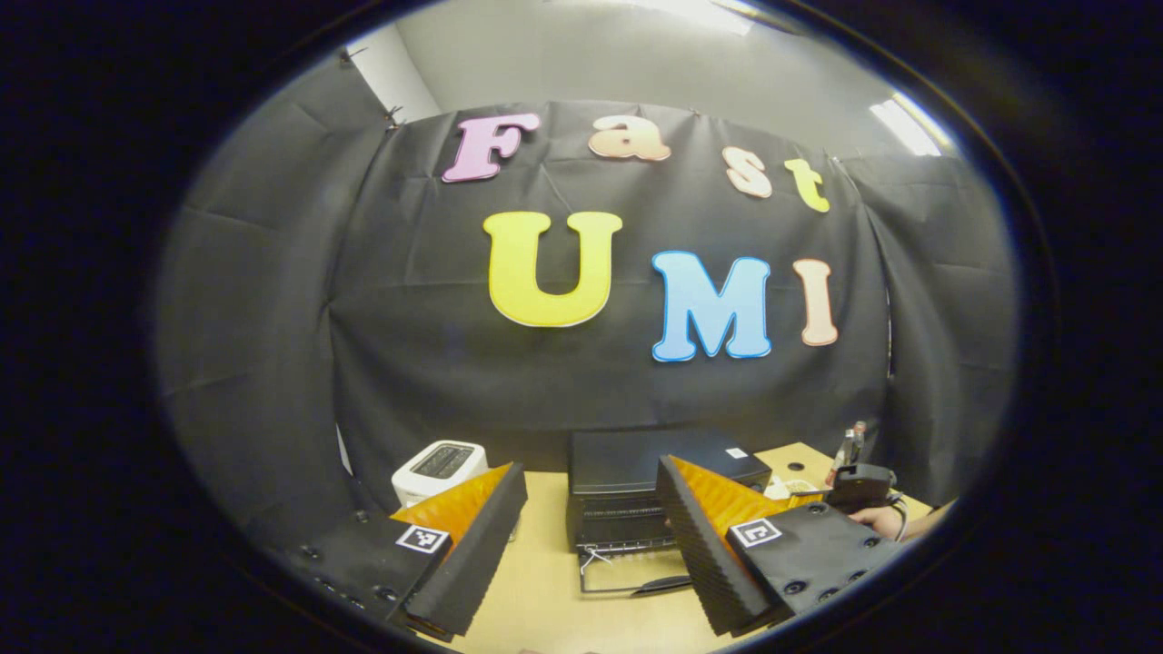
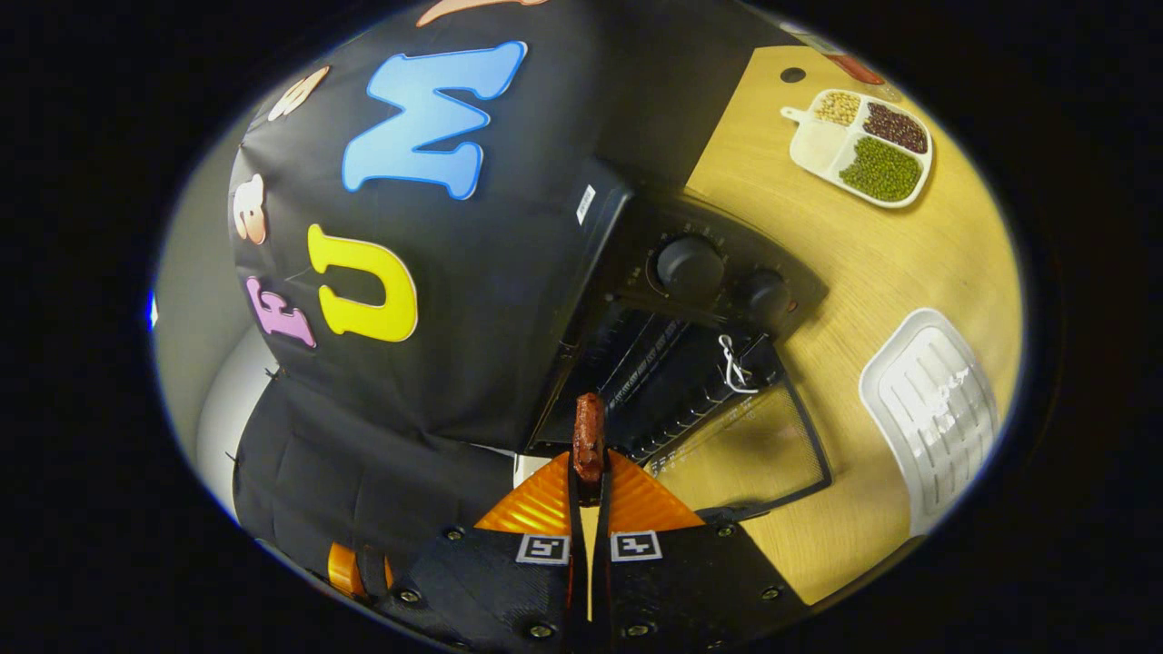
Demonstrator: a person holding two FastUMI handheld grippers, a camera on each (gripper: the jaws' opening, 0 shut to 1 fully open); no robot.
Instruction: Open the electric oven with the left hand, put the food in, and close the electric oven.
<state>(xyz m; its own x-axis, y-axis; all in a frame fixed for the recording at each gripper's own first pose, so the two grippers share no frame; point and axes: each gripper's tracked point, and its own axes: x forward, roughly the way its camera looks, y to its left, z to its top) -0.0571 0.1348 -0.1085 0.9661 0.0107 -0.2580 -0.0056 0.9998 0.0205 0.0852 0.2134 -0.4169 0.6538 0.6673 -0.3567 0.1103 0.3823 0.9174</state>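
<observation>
Food, a small reddish-brown sausage (image 2: 589, 436), looks light, soft and greasy; right gripper (image 2: 589, 472) pinches its near end, left gripper (image 1: 591, 518) gapes empty

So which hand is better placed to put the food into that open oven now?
The right. Its tongs are shut on the sausage, right at the oven, whose door hangs open. The left tongs are open, empty and farther back.

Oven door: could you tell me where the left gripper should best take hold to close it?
Probably the dark handle on its free front edge, approached from the front with open jaws; the door lies flat, hinged at the oven.
</observation>
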